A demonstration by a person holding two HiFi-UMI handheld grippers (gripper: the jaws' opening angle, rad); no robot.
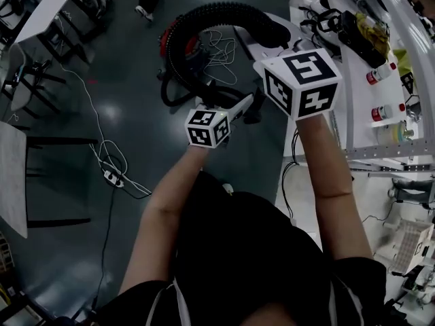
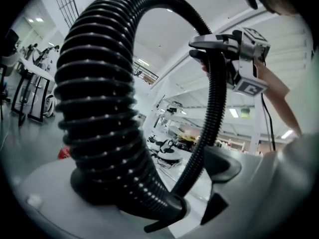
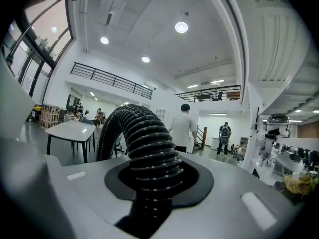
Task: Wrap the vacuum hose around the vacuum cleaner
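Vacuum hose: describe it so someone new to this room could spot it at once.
On the dark floor ahead of the person stands a red-and-black vacuum cleaner. The hose rises from it in a big arch. It is the only thick, black, ribbed tube; the cables beside it are thin and white.

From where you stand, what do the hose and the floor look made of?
Hose: probably flexible plastic, black and semi-glossy; its close ribs catch small glints and it bends in an arc. Floor: hard, smooth, dark coating, perhaps sealed concrete or epoxy; it mirrors the ceiling lights.
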